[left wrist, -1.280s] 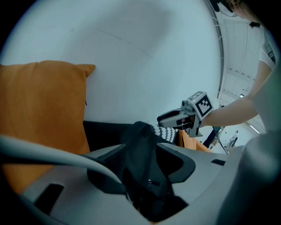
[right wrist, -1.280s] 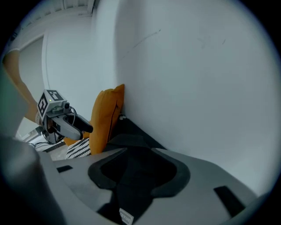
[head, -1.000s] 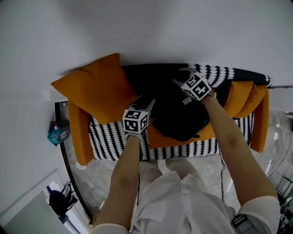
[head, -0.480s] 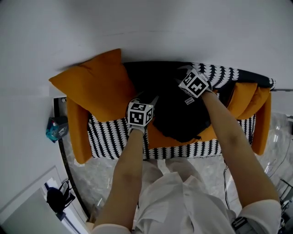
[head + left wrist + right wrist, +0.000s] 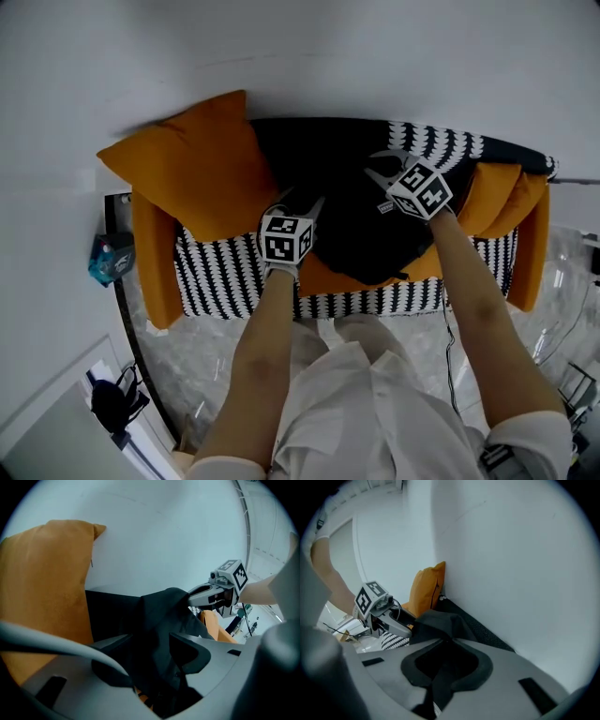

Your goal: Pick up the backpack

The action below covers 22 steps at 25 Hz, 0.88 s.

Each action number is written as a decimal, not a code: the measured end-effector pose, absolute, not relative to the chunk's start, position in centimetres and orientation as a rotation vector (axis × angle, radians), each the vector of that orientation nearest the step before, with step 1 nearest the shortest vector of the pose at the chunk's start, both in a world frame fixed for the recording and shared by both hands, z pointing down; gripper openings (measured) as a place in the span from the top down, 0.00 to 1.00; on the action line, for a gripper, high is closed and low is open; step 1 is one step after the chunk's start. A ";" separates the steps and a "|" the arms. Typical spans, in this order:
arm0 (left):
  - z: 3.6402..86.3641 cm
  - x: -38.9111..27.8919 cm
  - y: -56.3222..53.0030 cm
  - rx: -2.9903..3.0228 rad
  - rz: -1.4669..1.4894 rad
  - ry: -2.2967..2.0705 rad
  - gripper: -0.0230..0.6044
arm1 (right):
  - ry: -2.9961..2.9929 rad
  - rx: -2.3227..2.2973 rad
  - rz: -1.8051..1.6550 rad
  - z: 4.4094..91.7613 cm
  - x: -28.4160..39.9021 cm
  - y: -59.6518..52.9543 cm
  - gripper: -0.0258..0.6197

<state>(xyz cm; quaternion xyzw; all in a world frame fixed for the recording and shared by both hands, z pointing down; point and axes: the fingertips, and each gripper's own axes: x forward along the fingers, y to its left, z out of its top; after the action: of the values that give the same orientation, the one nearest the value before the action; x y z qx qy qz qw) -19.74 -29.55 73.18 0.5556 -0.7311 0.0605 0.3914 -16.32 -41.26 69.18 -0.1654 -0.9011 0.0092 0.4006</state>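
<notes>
The sofa, orange with a black-and-white zigzag cover, carries a limp black fabric backpack at the middle of its seat, against the backrest. Both forearms reach slanting down to it. The right gripper is closing, pinching a fold of it, while the left gripper is opening wide, with cloth loose between its jaws.
</notes>
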 end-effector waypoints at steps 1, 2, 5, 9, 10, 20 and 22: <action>73.0 -19.3 -29.7 1.431 0.165 -1.848 0.56 | -2.290 -0.418 0.034 68.6 -15.8 -41.1 0.89; 72.7 -18.8 -29.9 1.453 0.173 -1.840 0.56 | -2.300 -0.416 0.043 68.1 -15.3 -41.0 0.89; 71.5 -17.3 -30.6 1.492 0.152 -1.831 0.57 | -2.327 -0.387 0.065 66.6 -13.7 -40.8 0.89; 70.5 -16.3 -30.6 1.467 0.087 -1.825 0.57 | -2.364 -0.336 0.106 64.8 -11.5 -39.9 0.89; 70.3 -16.1 -30.5 1.464 0.084 -1.822 0.58 | -2.373 -0.319 0.119 64.5 -11.0 -39.7 0.89; 66.4 -10.8 -29.7 1.575 0.110 -1.710 0.80 | -2.447 -0.146 0.275 61.0 -6.0 -38.8 0.89; 65.4 -9.2 -29.4 1.604 0.125 -1.693 0.84 | -2.460 -0.109 0.315 60.2 -4.7 -38.6 0.89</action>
<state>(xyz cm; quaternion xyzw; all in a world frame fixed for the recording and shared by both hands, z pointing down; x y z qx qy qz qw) -9.18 -29.44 65.36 0.6317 -0.6669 0.0493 0.3922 -4.66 -38.57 60.16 -0.0414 -0.9376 0.1199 0.3237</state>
